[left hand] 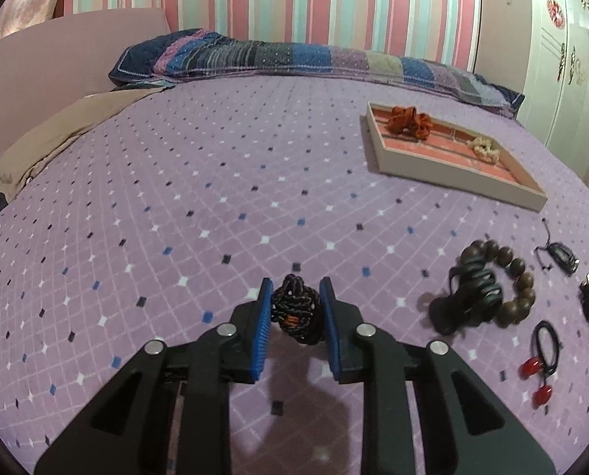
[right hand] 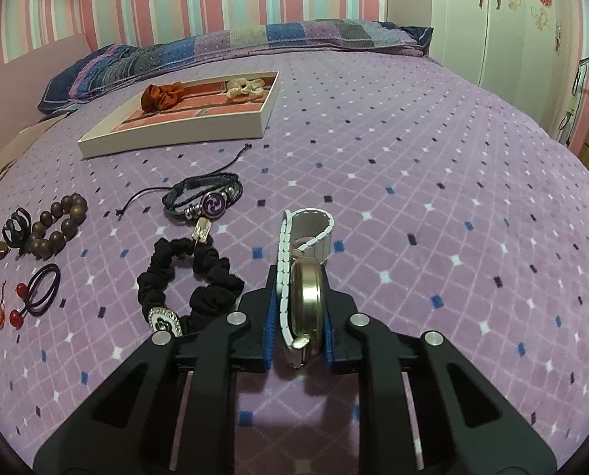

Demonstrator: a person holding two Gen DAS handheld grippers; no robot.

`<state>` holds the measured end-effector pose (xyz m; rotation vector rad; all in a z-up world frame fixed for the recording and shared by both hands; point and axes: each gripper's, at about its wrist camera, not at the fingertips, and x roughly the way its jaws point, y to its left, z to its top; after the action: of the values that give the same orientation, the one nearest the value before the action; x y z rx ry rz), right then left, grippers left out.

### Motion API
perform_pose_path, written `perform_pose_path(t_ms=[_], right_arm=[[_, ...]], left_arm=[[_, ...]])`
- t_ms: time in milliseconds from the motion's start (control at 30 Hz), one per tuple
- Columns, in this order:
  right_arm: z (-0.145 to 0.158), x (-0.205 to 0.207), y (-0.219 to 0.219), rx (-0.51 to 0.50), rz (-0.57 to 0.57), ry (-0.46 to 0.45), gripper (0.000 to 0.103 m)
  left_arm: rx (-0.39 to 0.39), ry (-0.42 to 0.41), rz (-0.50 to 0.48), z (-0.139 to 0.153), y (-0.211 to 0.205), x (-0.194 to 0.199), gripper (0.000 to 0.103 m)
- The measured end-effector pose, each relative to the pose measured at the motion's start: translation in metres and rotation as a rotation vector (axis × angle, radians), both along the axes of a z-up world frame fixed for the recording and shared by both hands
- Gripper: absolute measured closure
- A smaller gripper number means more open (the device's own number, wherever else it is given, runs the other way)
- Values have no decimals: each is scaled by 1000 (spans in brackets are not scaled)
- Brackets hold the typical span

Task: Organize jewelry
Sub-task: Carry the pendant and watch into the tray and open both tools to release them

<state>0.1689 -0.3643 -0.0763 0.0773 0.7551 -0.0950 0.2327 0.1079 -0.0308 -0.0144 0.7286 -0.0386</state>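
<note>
My left gripper (left hand: 296, 289) is shut on a black braided hair tie (left hand: 296, 310) with orange flecks, held a little above the purple bedspread, its shadow below it. My right gripper (right hand: 300, 281) is shut on a wristwatch (right hand: 308, 304) with a gold case and white strap, its blue pads pressing the case from both sides. A white jewelry tray (left hand: 452, 166) with a pink lining lies further back on the bed, seen also in the right wrist view as the tray (right hand: 167, 138). It holds an orange scrunchie (right hand: 163, 95) and a cream scrunchie (right hand: 245, 87).
Loose pieces lie on the bedspread: a wooden bead bracelet (left hand: 519, 273), a black claw clip (left hand: 468, 297), a black hair tie with red beads (left hand: 543, 356), a black scrunchie (right hand: 191, 277) and a braided bracelet with a purple charm (right hand: 207, 198). Patchwork pillows (left hand: 254, 57) line the striped wall.
</note>
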Motion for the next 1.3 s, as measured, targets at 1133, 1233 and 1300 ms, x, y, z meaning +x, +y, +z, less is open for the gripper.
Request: perform_pose_path(t_ms=[1133,1233,1300], right_arm=[[56,247,48,20,73,-14,84],[46,277,54,0,76,8,84],[38,294,54,-9,71,26,84]], left_arm=[[23,-11,-265,75,-170,216,79],[43,3,-285,65,-189,246,79],[67,9,-278,55,-196,263,79]])
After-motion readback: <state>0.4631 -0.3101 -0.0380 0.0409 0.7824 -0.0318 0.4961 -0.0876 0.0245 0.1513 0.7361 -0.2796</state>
